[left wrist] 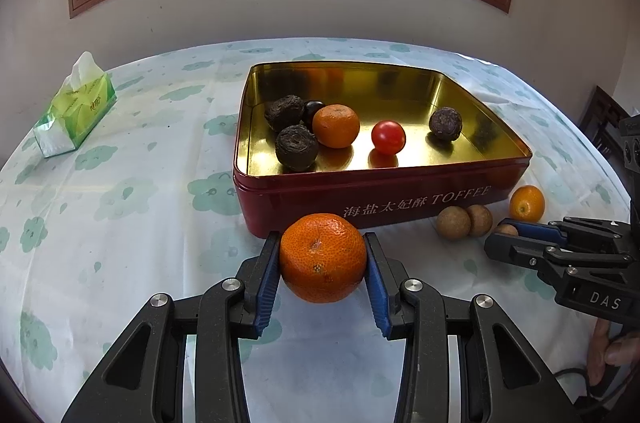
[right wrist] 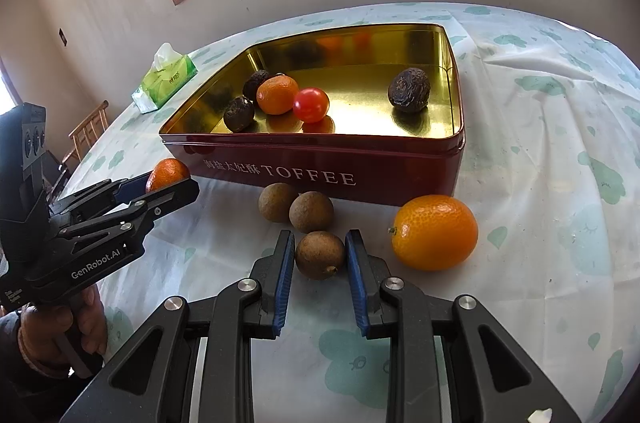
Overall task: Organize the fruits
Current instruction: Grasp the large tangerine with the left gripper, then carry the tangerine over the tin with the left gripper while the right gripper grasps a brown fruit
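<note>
Mandarin (left wrist: pixel 322 257) clamped between left tongs (left wrist: pixel 323 277) | longan (right wrist: pixel 320 254) gripped by nearly closed right tongs (right wrist: pixel 320 277) | toffee tin (left wrist: pixel 384 199) beyond both

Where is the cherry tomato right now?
The cherry tomato sits inside the red toffee tin, near the middle of its gold floor, just right of the orange in the left wrist view.
</note>
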### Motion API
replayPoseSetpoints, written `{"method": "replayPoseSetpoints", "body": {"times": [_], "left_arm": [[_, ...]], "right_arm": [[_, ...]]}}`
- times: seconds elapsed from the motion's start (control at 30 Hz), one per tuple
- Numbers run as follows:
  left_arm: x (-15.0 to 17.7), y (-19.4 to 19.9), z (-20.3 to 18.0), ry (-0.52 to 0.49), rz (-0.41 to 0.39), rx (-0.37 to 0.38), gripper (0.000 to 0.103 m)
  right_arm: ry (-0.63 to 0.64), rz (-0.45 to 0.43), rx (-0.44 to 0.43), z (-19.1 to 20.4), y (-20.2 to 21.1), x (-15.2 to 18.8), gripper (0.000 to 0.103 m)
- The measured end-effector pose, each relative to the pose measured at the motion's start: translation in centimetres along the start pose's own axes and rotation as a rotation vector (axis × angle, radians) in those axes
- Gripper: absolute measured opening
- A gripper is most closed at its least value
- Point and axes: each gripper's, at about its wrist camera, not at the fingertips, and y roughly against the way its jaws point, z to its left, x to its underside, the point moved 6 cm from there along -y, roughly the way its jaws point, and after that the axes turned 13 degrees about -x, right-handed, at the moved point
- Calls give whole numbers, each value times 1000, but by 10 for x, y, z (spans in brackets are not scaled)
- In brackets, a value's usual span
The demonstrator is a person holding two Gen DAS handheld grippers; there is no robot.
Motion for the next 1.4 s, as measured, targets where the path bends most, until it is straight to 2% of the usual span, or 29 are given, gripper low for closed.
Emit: {"method": "replayPoseSetpoints", "body": {"times": [0.83,1.13,1.4], "left_arm": [[-1,1,2,11,-3,0,41],[-2,2,3,16,-6,2,41],[-3,8,2,3,-48,-3,41]], "right_arm": [[2,2,4,1,0,0,25],[28,16,18,11,4,12,25],[39,8,16,22,17,22,25]]}}
